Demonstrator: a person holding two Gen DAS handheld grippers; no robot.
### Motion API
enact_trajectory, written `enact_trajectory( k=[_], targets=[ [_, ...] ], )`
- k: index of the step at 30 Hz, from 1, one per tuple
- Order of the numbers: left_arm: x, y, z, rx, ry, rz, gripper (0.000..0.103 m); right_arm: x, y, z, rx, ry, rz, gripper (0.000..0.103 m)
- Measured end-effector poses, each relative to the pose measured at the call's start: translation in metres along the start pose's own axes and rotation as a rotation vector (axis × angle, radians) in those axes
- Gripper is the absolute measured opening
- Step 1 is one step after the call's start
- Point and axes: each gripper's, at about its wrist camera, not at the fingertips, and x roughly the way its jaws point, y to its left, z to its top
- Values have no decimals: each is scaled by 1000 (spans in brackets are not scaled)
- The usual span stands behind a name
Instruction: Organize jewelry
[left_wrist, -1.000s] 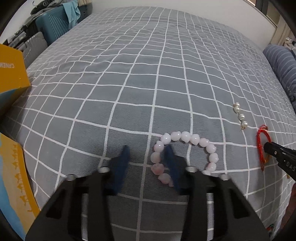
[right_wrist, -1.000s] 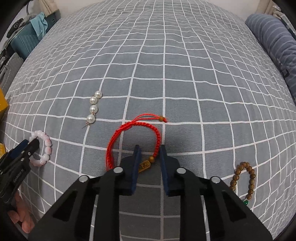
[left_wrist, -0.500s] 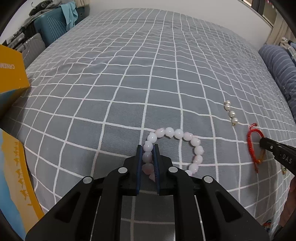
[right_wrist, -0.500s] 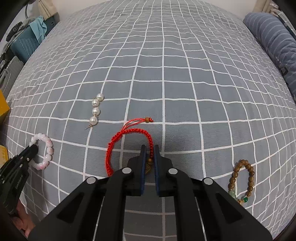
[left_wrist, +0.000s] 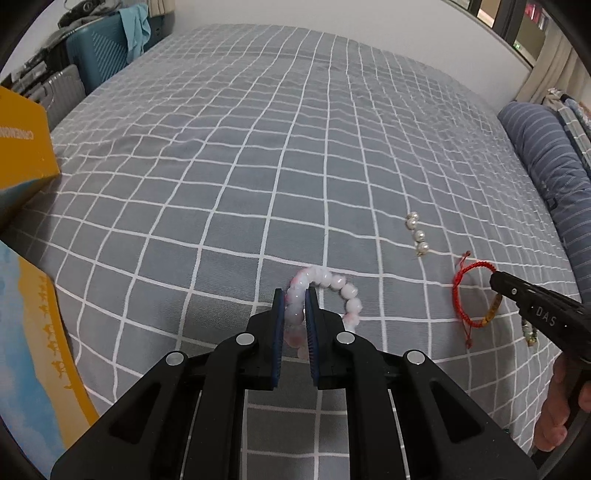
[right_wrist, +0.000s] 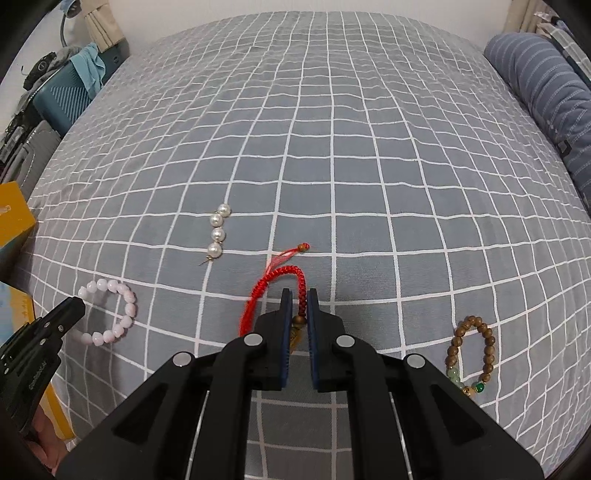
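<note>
My left gripper (left_wrist: 294, 295) is shut on the pink bead bracelet (left_wrist: 332, 282), whose loop hangs off the grey checked bedspread (left_wrist: 258, 166). The right wrist view shows that bracelet (right_wrist: 125, 295) at the left beside the left gripper (right_wrist: 79, 306). My right gripper (right_wrist: 299, 297) is shut on the red cord bracelet (right_wrist: 280, 275), pinched near its brown bead and gold charm. From the left wrist view the red bracelet (left_wrist: 460, 291) dangles from the right gripper (left_wrist: 496, 278). A short pearl strand (right_wrist: 217, 232) lies flat between the two bracelets, also in the left view as pearl strand (left_wrist: 417, 234).
A brown wooden bead bracelet (right_wrist: 471, 354) with green beads lies at the right. A yellow box (left_wrist: 22, 155) stands at the bed's left edge. A striped blue pillow (right_wrist: 546, 92) lies along the right side. Suitcases (left_wrist: 99, 51) stand beyond the far left corner.
Both grippers went from open to shut, the left on the pink bracelet, the right on the red one. Both have risen, lifting the bracelets partly off the bedspread.
</note>
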Motion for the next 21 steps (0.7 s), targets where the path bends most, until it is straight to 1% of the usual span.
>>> enact_trajectory(
  k=[11,21],
  targets=[
    [-23,-1,0,4,-21,-33,10,-28,1,-2,-13,-62,-2,7],
    [-40,-3,-3,17,-34,-31,10,-50,5,-9,-30,-95,-5,7]
  ],
)
